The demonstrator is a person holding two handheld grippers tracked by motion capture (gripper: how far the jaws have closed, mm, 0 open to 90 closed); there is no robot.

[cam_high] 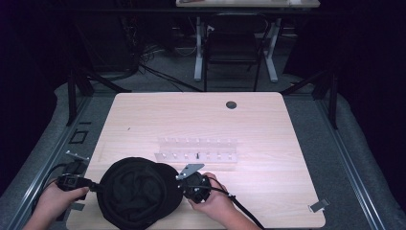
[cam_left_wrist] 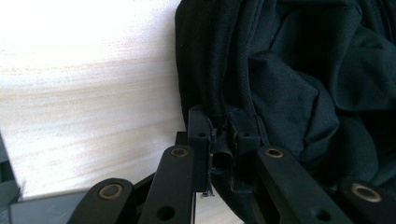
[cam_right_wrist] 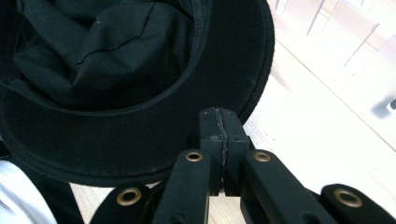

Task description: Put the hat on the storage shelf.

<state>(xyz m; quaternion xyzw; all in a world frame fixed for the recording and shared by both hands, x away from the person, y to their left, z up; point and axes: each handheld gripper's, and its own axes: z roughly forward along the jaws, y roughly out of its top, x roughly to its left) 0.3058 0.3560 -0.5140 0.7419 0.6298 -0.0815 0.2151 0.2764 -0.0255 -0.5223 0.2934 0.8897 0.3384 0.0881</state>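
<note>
Hat: we see a black hat lying crown-down at the near edge of the tabletop, its dark lining bunched up inside.
Left gripper: our left gripper is pinched on the hat's edge at its left side; in the left gripper view a fold of black fabric sits between the jaws, which are nearly together.
Right gripper: our right gripper has its jaws pressed flat together at the brim on the hat's right side; we judge that it clamps the brim there, though the nip itself is hard to make out.
Risk, slip: we think the left hold is thin, a fold of soft cloth only, so a pull or lift could let it slide out and leave the hat hanging from one side.
Risk, shape: if we draw the two grippers apart too hard, the brim could bend or the lining could drag out.
Risk, edge: the hat sits close to the near edge, so a dropped side could tip it off toward us.
Risk, rack: a clear rack stands just beyond the hat; a forward swing could knock it.
Surface: pale wood, with a round dark grommet near the far side and a small clip at the near right corner.
Room: dim, with a dark chair and another desk's white legs behind, cables on a grey floor.
</note>
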